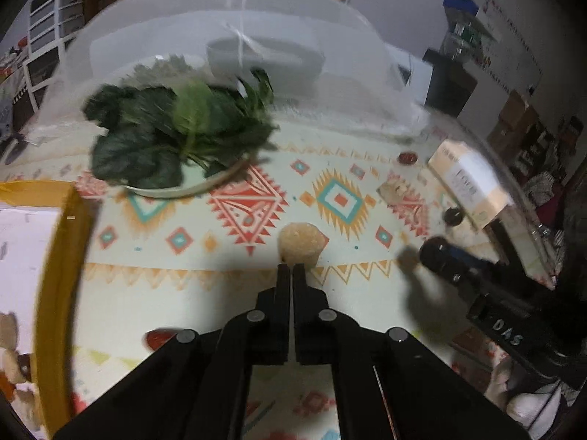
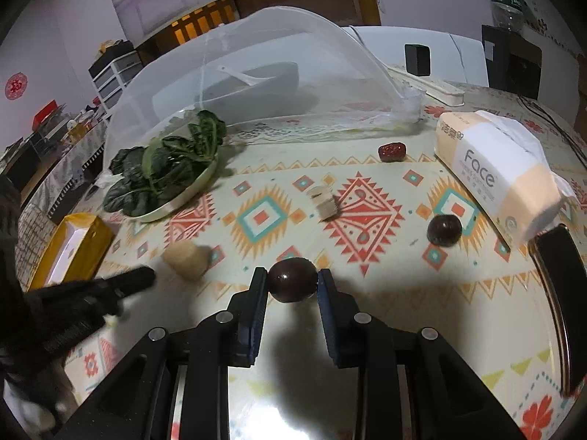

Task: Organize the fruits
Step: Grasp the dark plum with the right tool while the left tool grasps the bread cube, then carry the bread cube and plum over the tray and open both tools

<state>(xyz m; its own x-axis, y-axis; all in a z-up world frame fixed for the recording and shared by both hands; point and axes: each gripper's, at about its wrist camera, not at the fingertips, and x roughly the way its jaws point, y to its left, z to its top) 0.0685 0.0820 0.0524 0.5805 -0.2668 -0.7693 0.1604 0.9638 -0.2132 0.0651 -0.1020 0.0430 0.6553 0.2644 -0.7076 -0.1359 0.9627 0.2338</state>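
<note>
Between the blue-padded fingers of my right gripper (image 2: 292, 283), a glossy dark purple fruit (image 2: 292, 280) sits clamped, low over the patterned surface (image 2: 367, 216). My left gripper (image 1: 291, 268) has its fingers pressed together, holding nothing, its tips just short of a tan, rough-skinned fruit (image 1: 301, 239). Farther out lie a second dark fruit (image 2: 444, 230), a red date (image 2: 392, 151) and a tissue pack (image 2: 491, 172) printed "Face". Beyond, greens (image 2: 165, 165) fill a plate.

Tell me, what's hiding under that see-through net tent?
Under the mesh cover sits a grey bowl with a white spoon inside. Any food in the bowl can't be seen.
</note>
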